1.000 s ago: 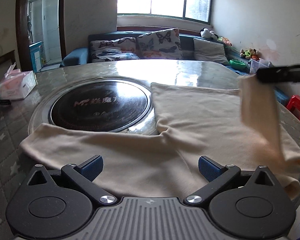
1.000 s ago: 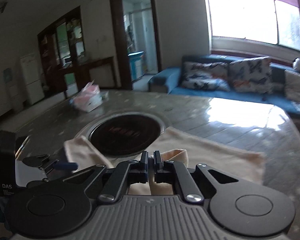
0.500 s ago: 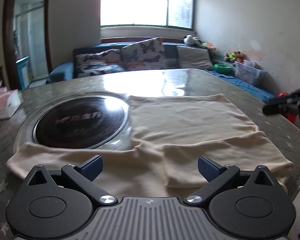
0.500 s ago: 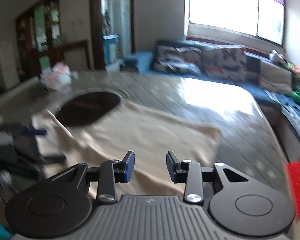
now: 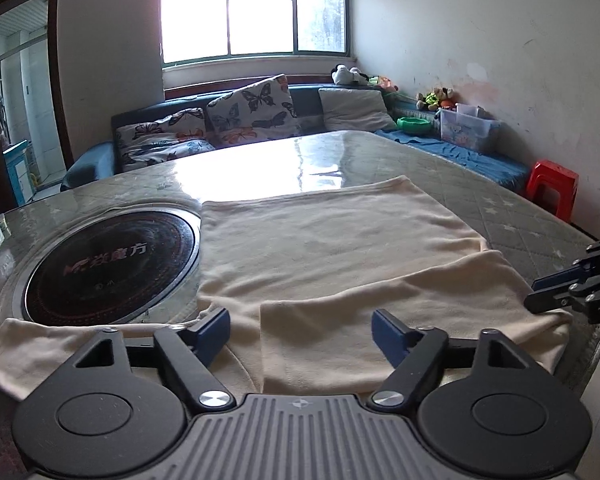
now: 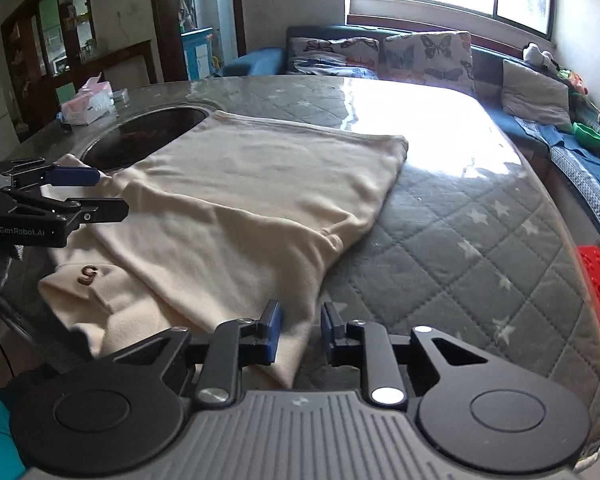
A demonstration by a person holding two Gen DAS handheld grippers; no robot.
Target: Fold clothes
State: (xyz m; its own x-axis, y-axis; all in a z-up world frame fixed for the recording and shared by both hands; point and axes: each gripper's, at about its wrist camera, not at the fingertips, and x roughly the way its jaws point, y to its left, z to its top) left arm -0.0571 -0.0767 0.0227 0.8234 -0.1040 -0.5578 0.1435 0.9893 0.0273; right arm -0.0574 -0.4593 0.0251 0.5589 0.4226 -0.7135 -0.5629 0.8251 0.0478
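Sleeve flap, held aloft by right tool a second ago, now lies folded across shirt (image 5: 340, 248); right tool (image 6: 300, 330) let go, jaws narrowly apart, empty, at flap's near corner, lower centre of right view. Left tool (image 5: 300, 334) jaws wide apart, empty, low over shirt's near edge. Shirt flat on desk (image 6: 460, 216), long axis toward window. Unfolded sleeve (image 5: 32, 344) lies lower left of left view beside cooktop (image 5: 112, 256); left tool nearer.
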